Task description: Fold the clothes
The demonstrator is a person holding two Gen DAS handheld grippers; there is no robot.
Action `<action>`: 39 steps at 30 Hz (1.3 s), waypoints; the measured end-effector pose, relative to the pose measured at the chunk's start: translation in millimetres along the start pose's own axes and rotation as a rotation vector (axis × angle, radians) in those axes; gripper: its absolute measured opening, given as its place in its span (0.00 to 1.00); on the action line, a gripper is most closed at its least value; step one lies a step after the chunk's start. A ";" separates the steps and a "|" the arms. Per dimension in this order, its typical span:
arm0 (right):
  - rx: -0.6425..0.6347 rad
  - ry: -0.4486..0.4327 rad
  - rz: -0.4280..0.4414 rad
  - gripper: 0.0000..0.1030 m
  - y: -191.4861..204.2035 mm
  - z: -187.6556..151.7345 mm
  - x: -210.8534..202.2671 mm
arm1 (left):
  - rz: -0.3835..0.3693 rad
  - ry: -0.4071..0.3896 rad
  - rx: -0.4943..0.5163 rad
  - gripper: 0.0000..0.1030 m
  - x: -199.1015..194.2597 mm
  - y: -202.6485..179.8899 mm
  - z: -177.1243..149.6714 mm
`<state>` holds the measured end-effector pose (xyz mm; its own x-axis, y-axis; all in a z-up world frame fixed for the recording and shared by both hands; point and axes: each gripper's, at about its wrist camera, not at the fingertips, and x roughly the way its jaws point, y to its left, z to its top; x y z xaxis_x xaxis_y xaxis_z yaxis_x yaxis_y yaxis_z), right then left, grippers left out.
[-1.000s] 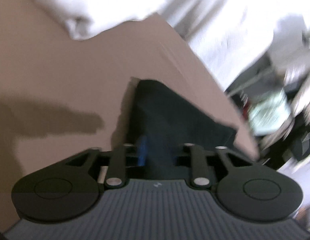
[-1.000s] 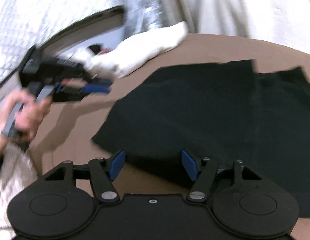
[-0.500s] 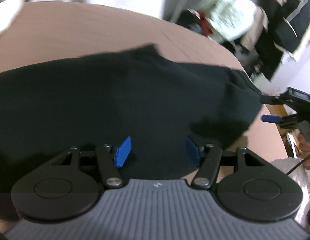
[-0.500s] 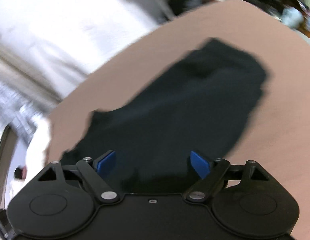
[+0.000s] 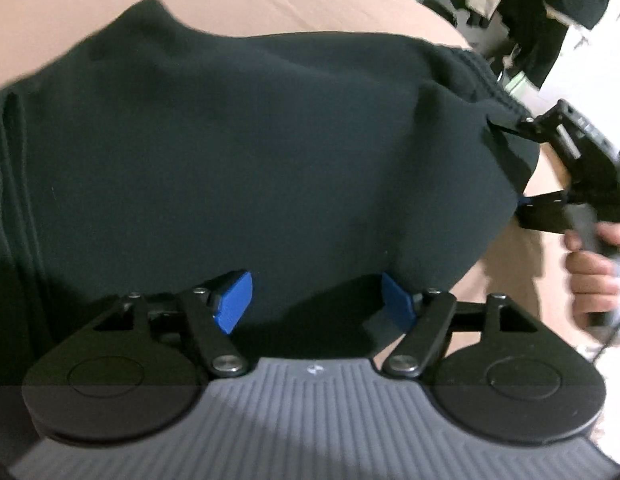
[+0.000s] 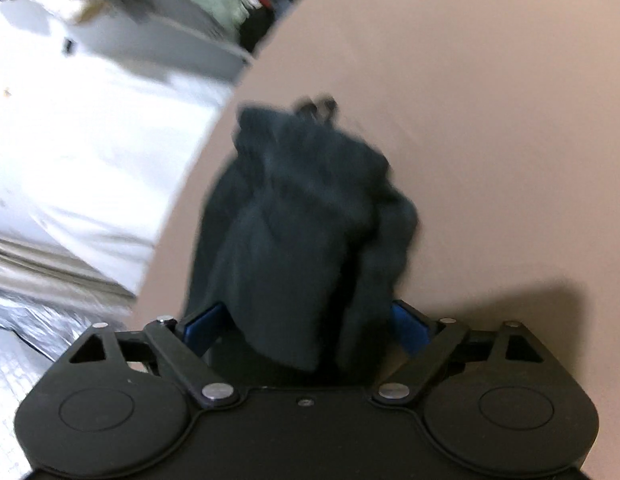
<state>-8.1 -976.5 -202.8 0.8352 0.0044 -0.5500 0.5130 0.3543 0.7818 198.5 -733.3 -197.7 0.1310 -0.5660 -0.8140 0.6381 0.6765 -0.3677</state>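
– Left wrist view: how is the dark garment (image 5: 250, 140) laid, and where?

– It is spread on the brown table (image 5: 270, 4), with its long axis running across the frame from left to right. A ribbed edge (image 5: 485, 80) is seen at its right end, near the table's corner. Whether a layer is already doubled over cannot be told.

– And how are the tools held?

– The left gripper (image 5: 315, 300) is held over the near edge with its blue pads wide apart; nothing is pinched. The right gripper (image 6: 306, 324), carried in a hand (image 5: 593, 276), is set at the ribbed end. Its fingers are spread too, and bunched cloth is straddled between them without being clamped.

– Why is it judged to be placed so?

– One end and one long edge are covered, so the cloth could likely be taken at two places and kept taut. From the right wrist, the garment is seen end-on, pointing away from the fingers along the table's edge.
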 end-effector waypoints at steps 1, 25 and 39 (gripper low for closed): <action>-0.028 -0.028 0.016 0.92 1.3 -1.8 2.9 | 0.006 0.002 -0.005 0.69 -3.1 2.9 0.4; -1.236 -0.092 0.131 0.30 272.3 -224.5 18.1 | 0.175 -0.301 -0.484 0.70 -173.6 245.1 -105.4; -1.544 0.118 0.143 0.28 287.3 -355.6 85.4 | -0.001 -0.347 -0.657 0.70 -171.3 277.7 -116.3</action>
<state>140.1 -541.8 -129.6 0.7997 0.1659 -0.5770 -0.3236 0.9287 -0.1814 265.0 -393.7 -212.8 0.4328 -0.6092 -0.6645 0.0672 0.7568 -0.6501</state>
